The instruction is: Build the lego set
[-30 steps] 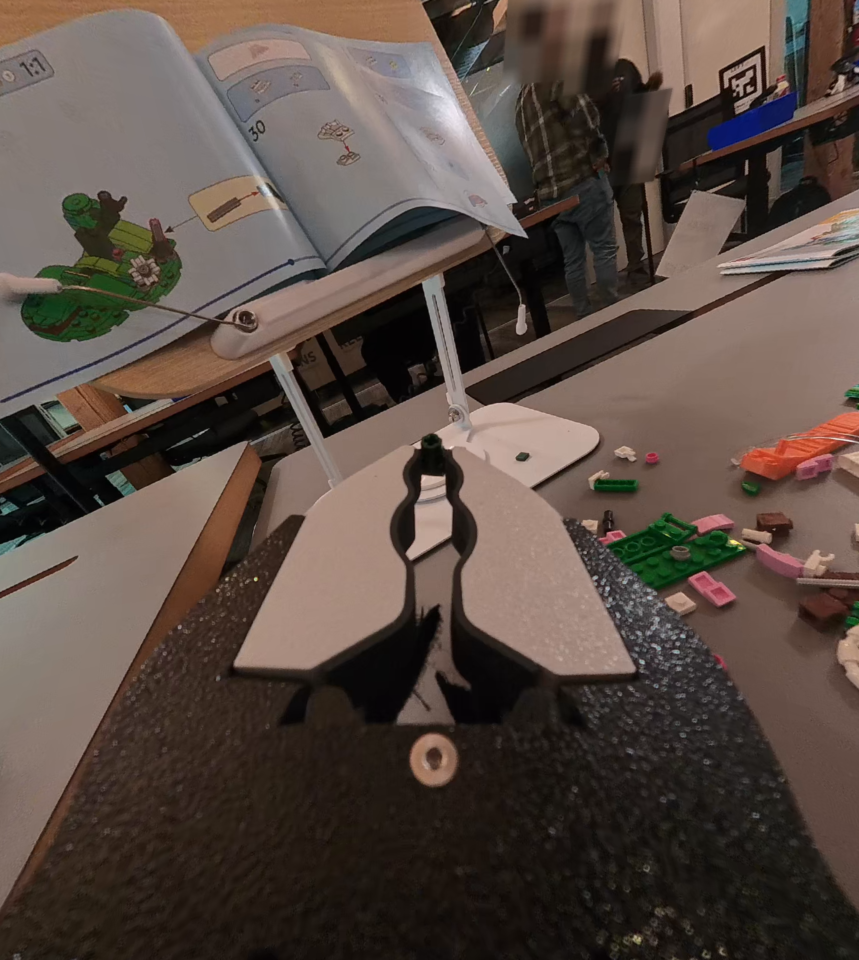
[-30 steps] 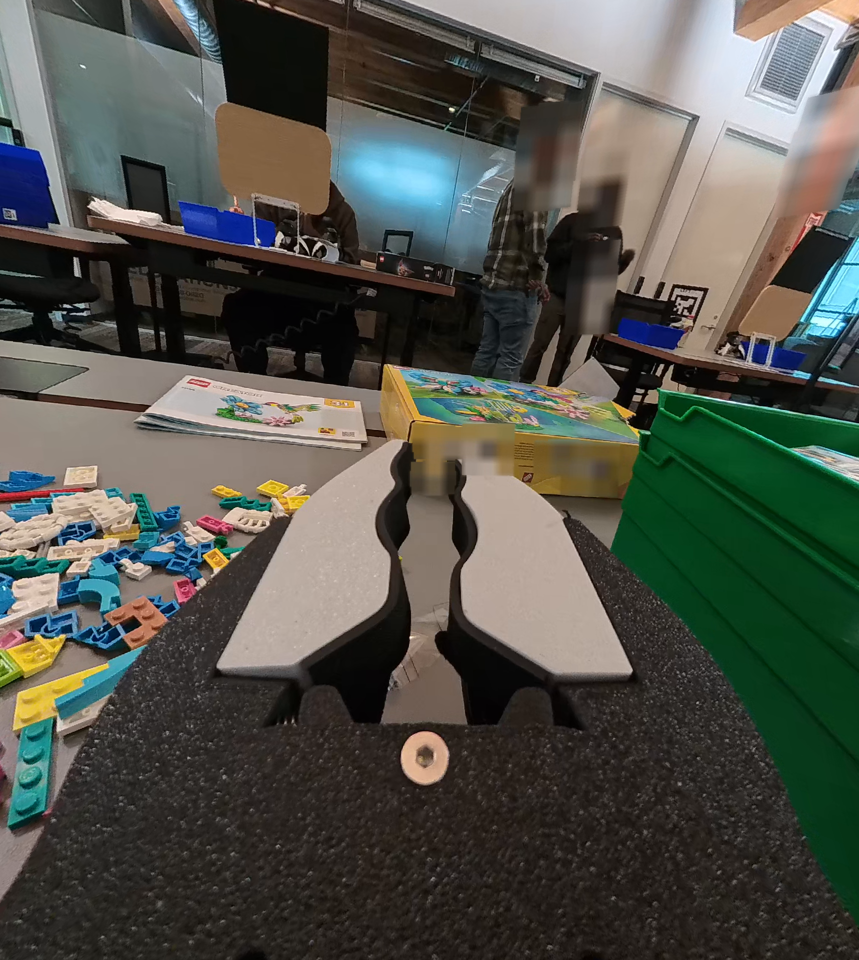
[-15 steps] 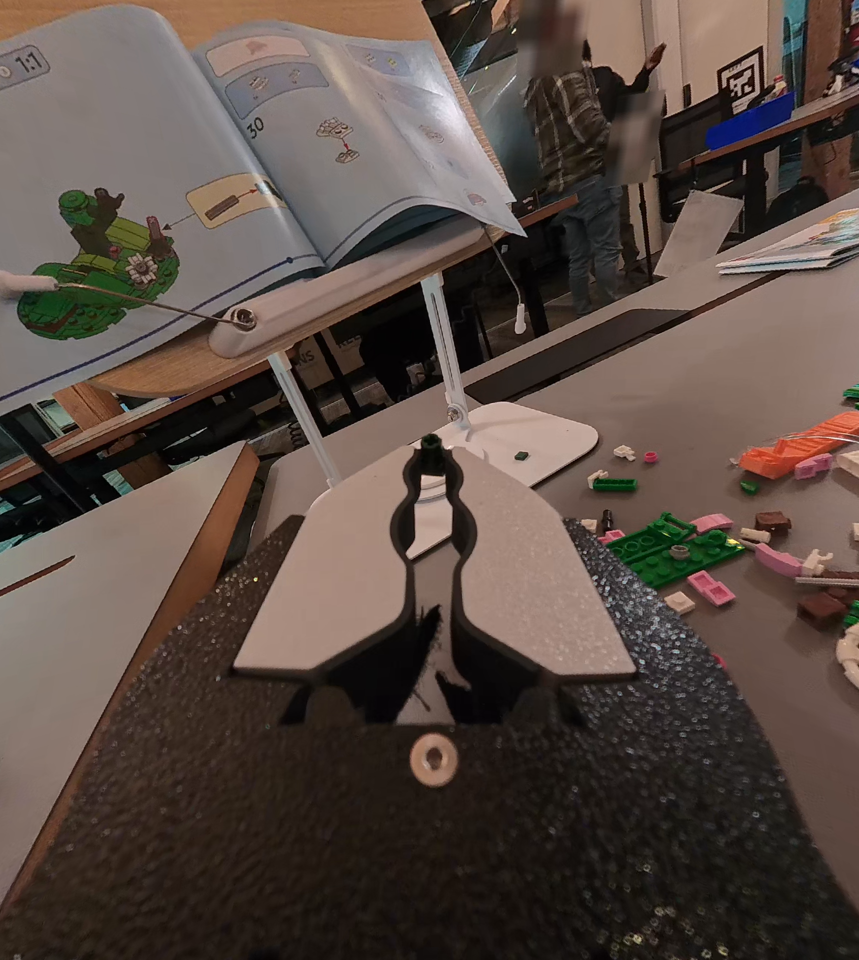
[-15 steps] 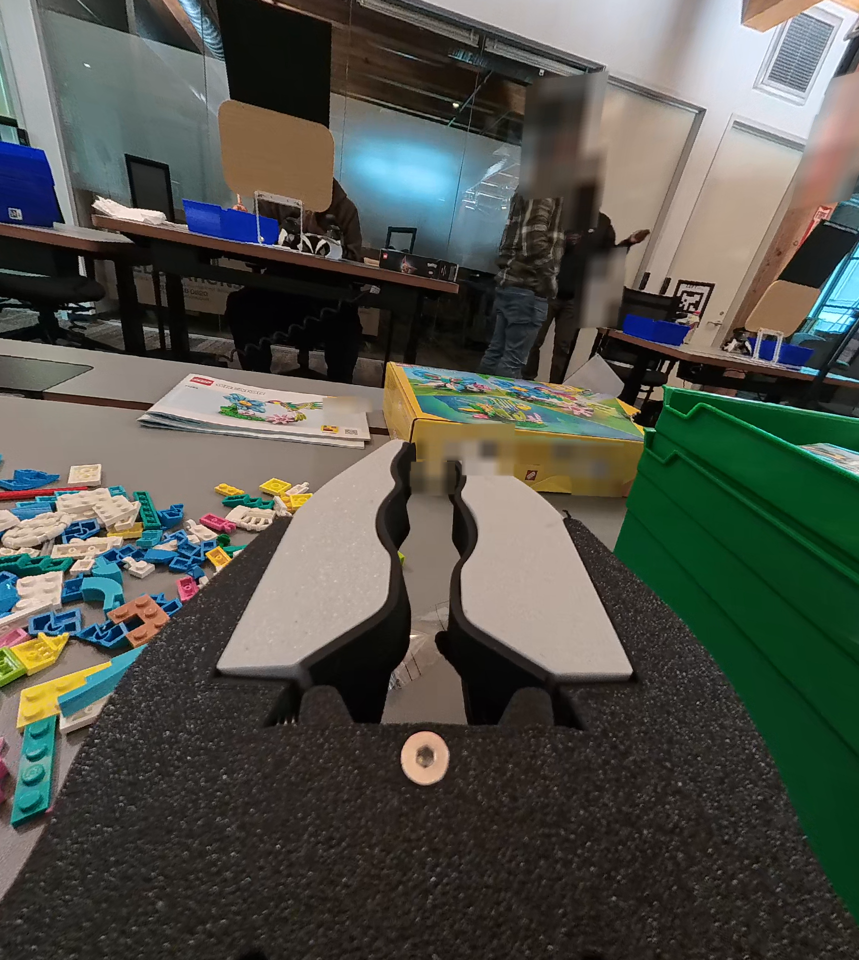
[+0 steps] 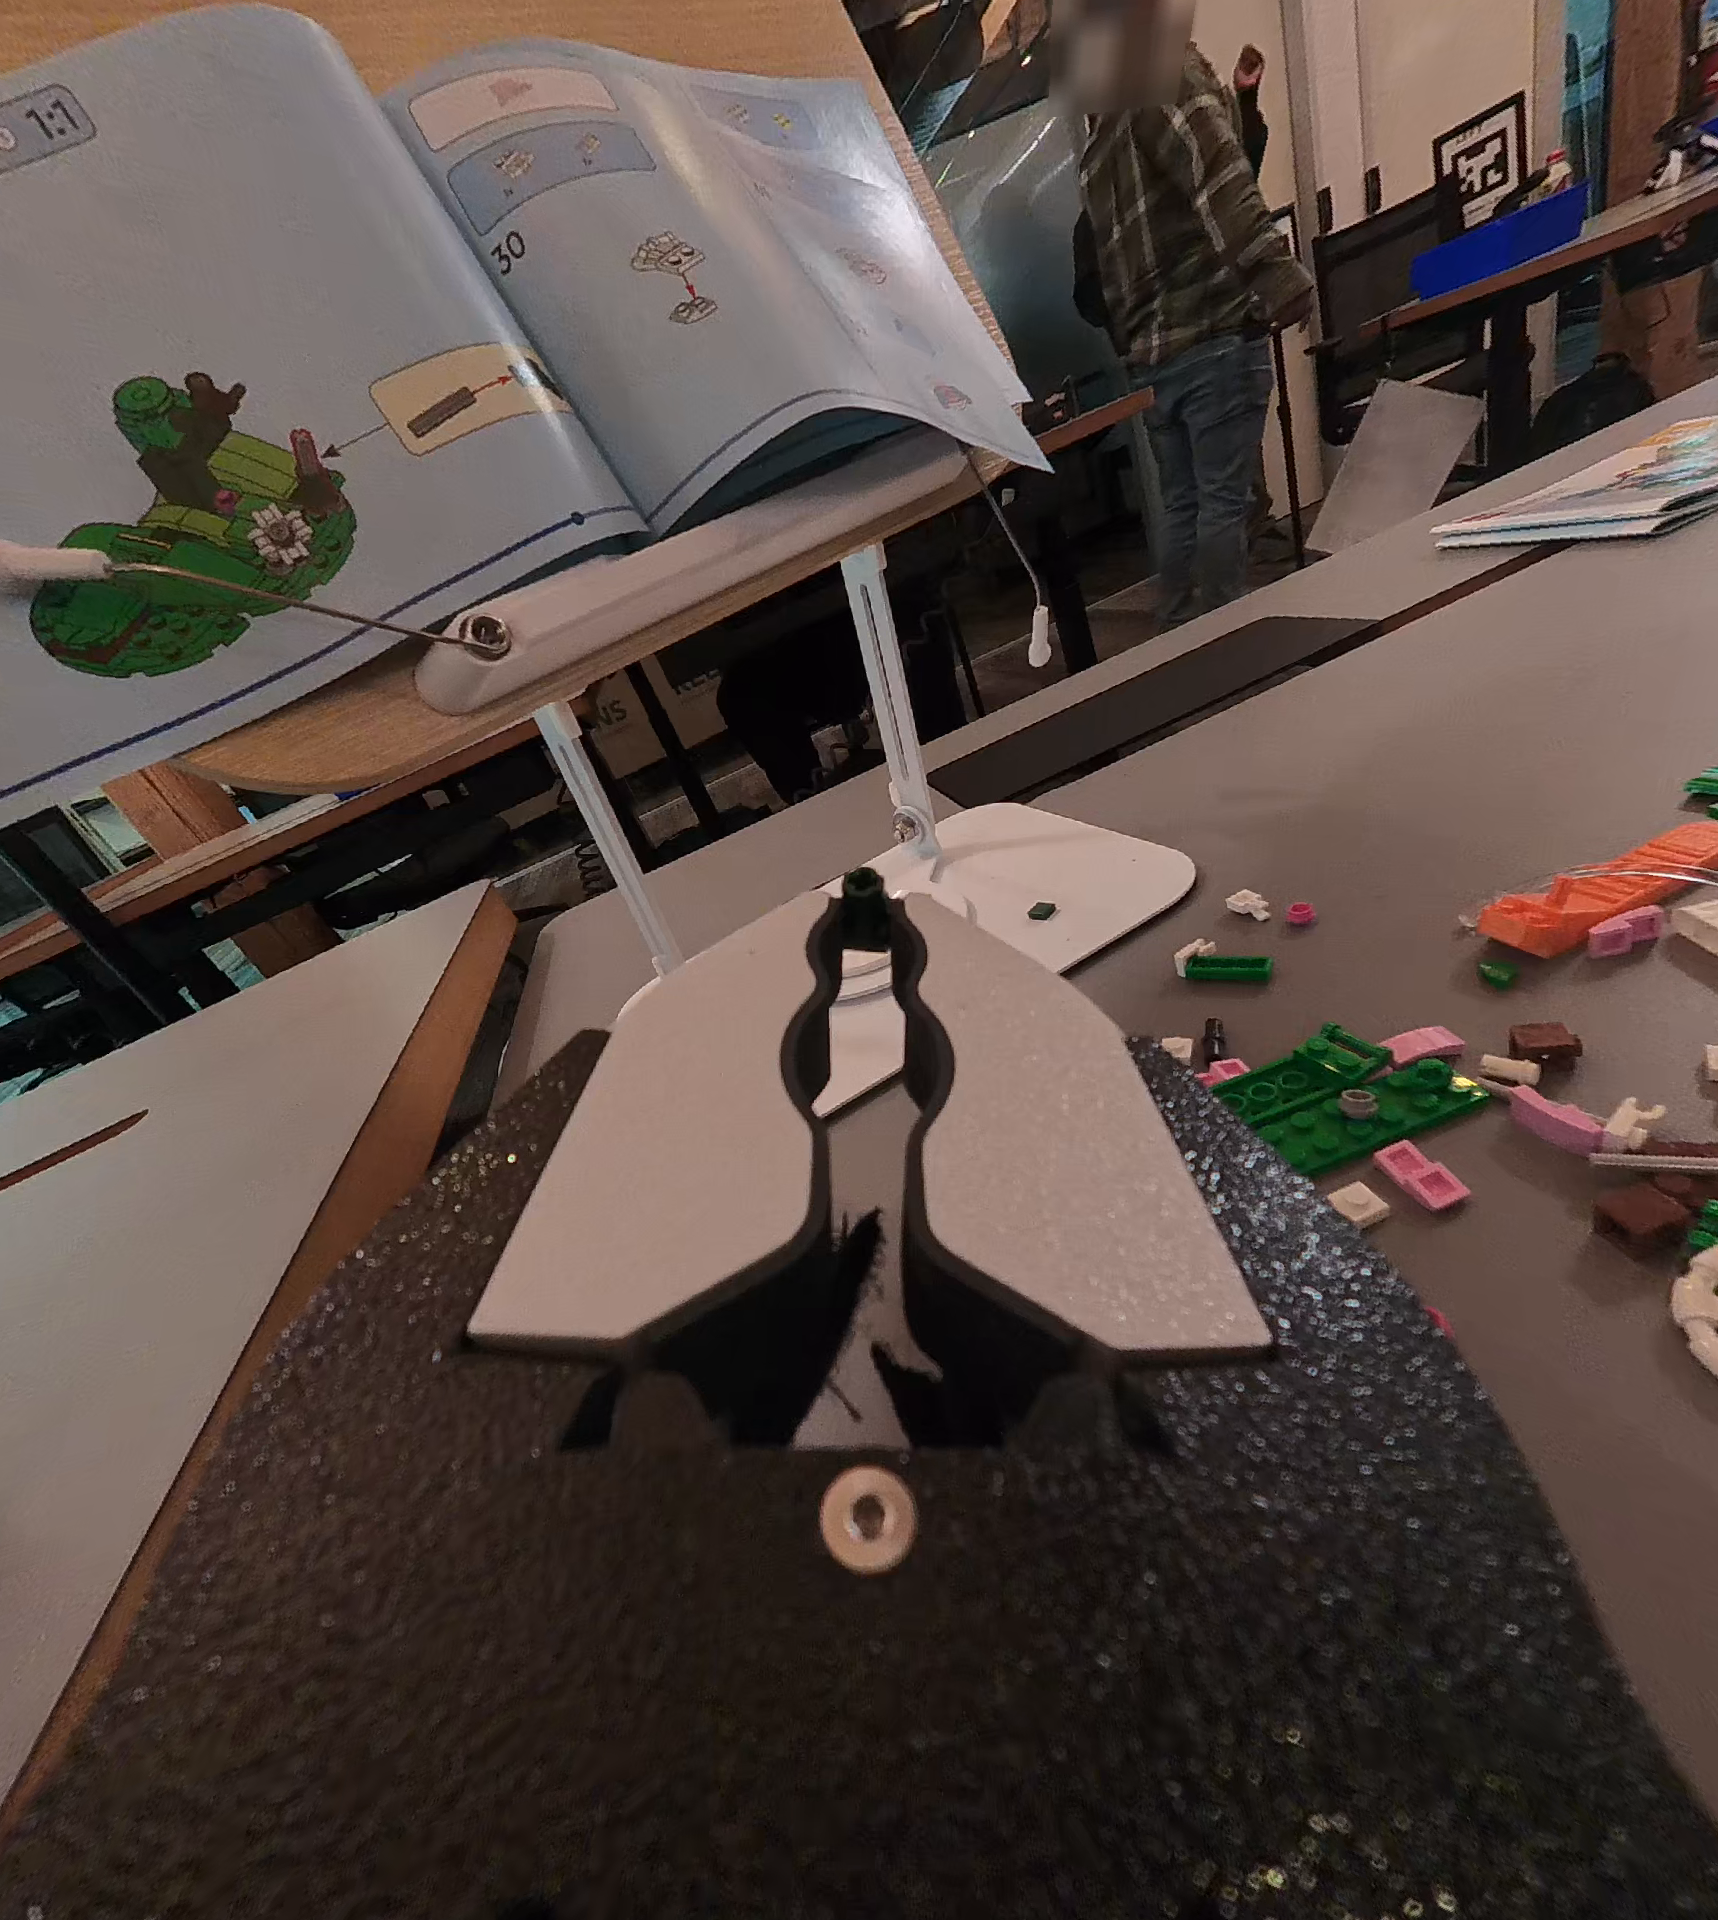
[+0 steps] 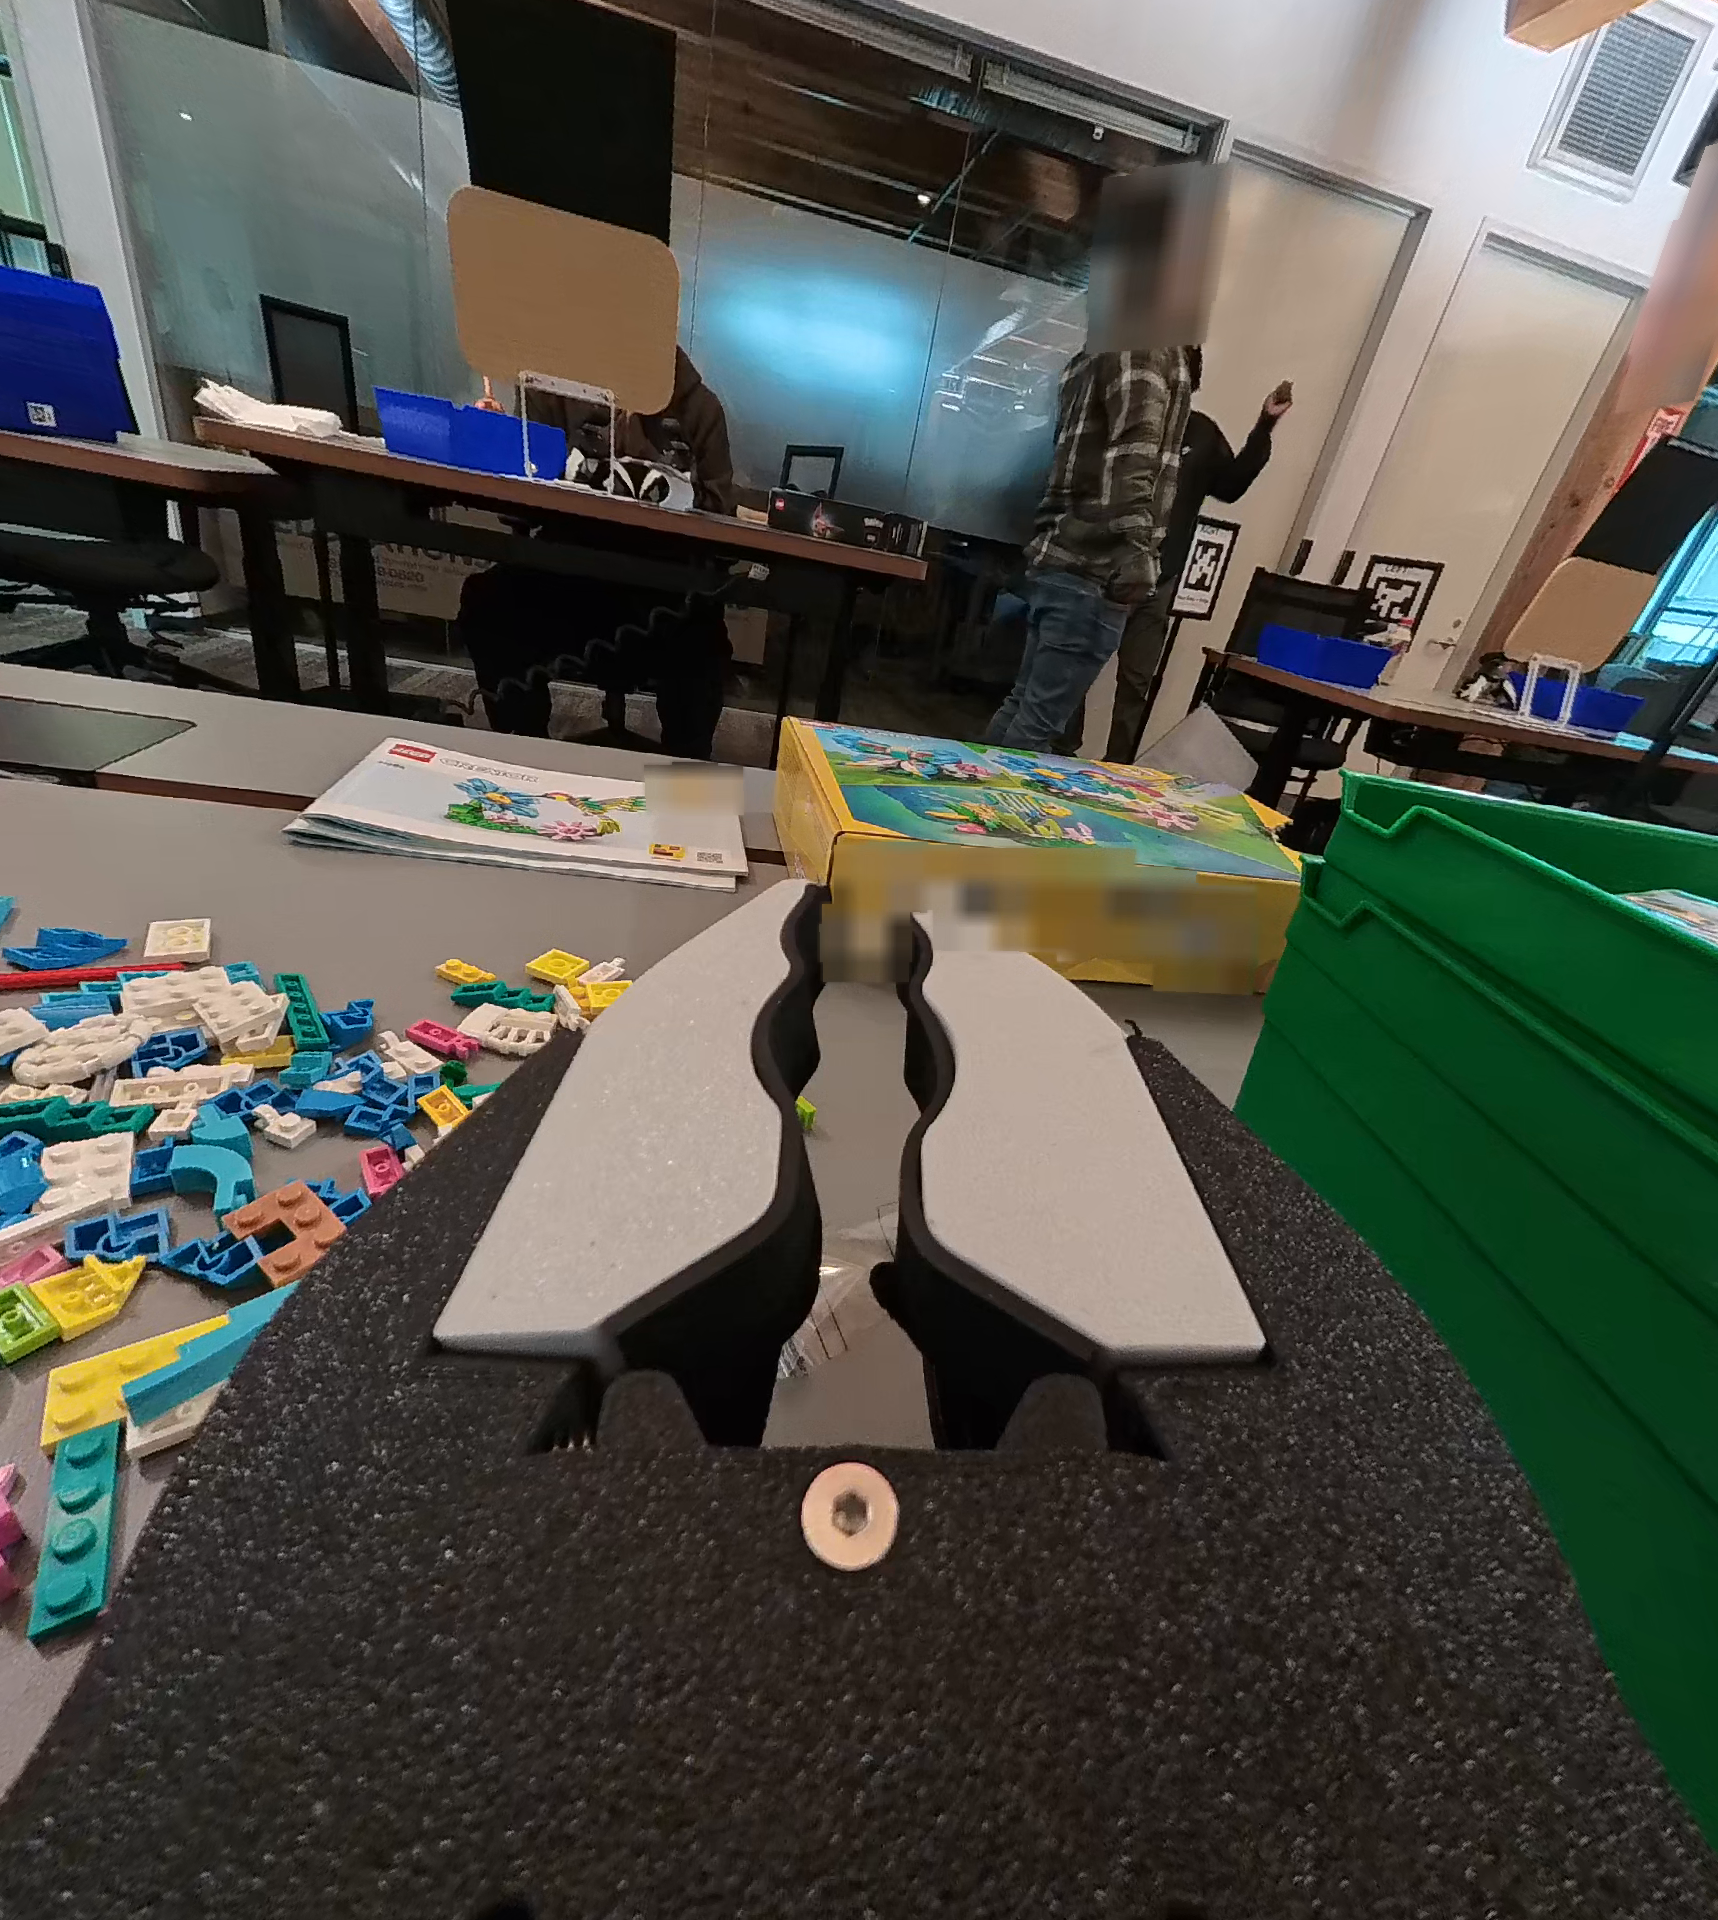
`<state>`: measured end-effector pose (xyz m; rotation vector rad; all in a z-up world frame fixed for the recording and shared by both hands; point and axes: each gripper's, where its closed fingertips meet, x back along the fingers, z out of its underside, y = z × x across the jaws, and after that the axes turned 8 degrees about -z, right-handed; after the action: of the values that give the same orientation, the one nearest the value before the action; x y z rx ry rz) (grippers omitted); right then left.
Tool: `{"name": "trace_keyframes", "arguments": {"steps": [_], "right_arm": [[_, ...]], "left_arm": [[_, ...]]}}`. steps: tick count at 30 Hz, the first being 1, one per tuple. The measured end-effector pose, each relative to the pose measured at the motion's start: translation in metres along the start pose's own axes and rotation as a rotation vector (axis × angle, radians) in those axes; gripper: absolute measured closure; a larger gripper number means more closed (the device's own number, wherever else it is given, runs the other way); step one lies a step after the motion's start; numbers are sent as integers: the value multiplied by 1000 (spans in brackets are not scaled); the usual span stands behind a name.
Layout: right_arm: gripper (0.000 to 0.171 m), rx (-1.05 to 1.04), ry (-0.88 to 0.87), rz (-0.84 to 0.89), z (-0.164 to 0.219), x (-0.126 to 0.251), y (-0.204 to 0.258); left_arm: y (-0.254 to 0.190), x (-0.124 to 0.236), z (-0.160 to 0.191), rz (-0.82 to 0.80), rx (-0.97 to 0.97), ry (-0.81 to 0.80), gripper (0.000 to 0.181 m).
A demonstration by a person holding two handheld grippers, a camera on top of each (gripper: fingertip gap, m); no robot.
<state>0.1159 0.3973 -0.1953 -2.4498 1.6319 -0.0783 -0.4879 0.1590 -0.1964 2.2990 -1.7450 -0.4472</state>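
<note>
My left gripper [image 5: 863, 914] pinches 1 small dark-green piece [image 5: 861, 886] | right gripper [image 6: 865, 940] narrowly parted, empty | bricks [image 6: 159, 1091] lie loose on table [image 6: 367, 914]; build seems far from finished.

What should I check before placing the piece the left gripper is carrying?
1. Left gripper grips the small dark green round piece at its tips: ok.
2. Right gripper carries nothing, fingers slightly apart: ok.
3. Open pale blue instruction booklet on the white stand is readable: ok.
4. Partly built model in view as target: not ok, neither view shows it.
5. Piece's orientation in the fingers: cannot tell.
6. Green plastic bins near right gripper, contact: cannot tell.
</note>
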Motion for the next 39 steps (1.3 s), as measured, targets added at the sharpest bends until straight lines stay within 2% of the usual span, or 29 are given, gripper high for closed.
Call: {"name": "trace_keyframes", "arguments": {"steps": [14,17,20,23,25,28,31,35,39], "right_arm": [[159,7,2,-9,0,-1,1],[162,116,-103,-61,-38,7,20],[163,176,-130,-293,-81,7,92],[163,202,-93,-584,-102,2,185],[163,207,-27,-790,-103,2,246],[163,108,64,-1135,-99,20,335],[162,105,199,-1357,-81,38,398],[159,93,394,-1560,-61,55,457],[164,212,540,-1633,-43,55,497]], "left_arm": [[0,0,0,2,1,1,173],[0,0,0,0,-2,0,173],[-1,1,-3,-10,-48,-16,173],[-9,6,-16,-3,-133,-91,173],[-15,11,-26,6,-182,-158,173],[-19,16,-37,-8,-255,-217,173],[-27,18,-40,4,-300,-238,174],[-37,17,-39,45,-330,-234,173],[-42,17,-39,58,-369,-234,174]]}}
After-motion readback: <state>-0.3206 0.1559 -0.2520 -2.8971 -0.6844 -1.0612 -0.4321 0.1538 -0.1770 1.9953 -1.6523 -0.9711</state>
